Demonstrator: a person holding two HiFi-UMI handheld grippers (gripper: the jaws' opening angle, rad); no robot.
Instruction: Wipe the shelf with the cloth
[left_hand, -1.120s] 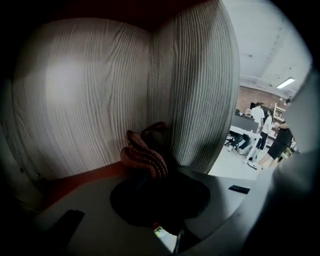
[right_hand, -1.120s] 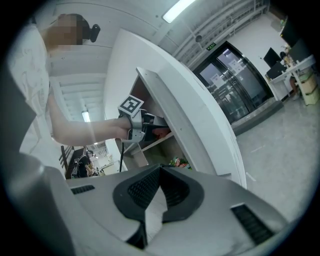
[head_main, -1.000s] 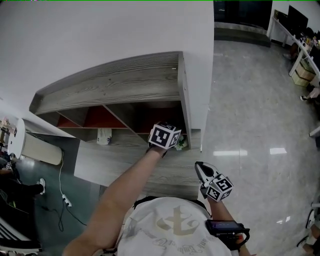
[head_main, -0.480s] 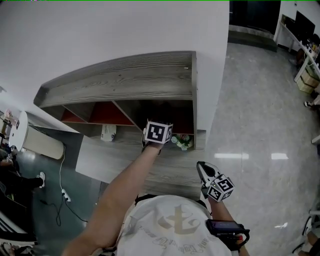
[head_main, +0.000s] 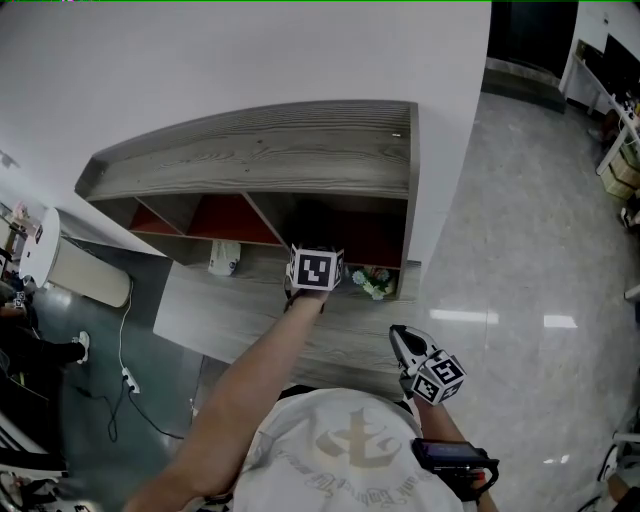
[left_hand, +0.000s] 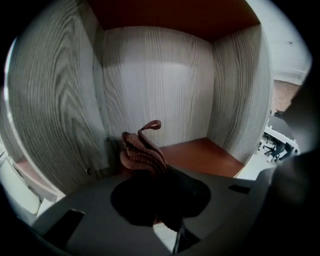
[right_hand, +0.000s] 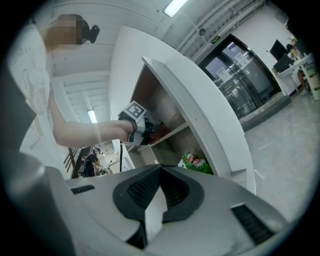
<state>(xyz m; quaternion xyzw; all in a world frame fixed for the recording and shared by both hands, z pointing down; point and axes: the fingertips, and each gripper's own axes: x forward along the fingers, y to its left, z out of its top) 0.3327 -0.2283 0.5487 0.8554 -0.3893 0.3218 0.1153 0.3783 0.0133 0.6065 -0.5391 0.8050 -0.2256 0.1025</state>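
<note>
Leftward along the open compartment goes the left gripper (left_hand: 152, 175) since a second ago: it stood just beside the small flowering plant (head_main: 375, 283) then and is now clear of it. Its jaws are clamped on the cloth (left_hand: 142, 150), a reddish-brown rag gathered into tight ribbed folds, with one thin end curling up above the bunch. The cloth sits low in the compartment's back left corner, close against the side wall; whether it presses on the floor there is hard to say, since the gripper's dark body covers its lower part. The shelf (head_main: 270, 160) is a boxy unit of grey board with a strong streaked wood grain on its top and uprights, while the compartment's floor and ceiling are smooth, matte orange-brown panels. A small white object (head_main: 225, 258) stands in a compartment further left. The right gripper (head_main: 405, 345) hangs near the person's waist, well apart from the shelf, jaws closed together with nothing between them. Glossy pale floor (head_main: 520, 300) lies to the right and mirrors the ceiling lights.
</note>
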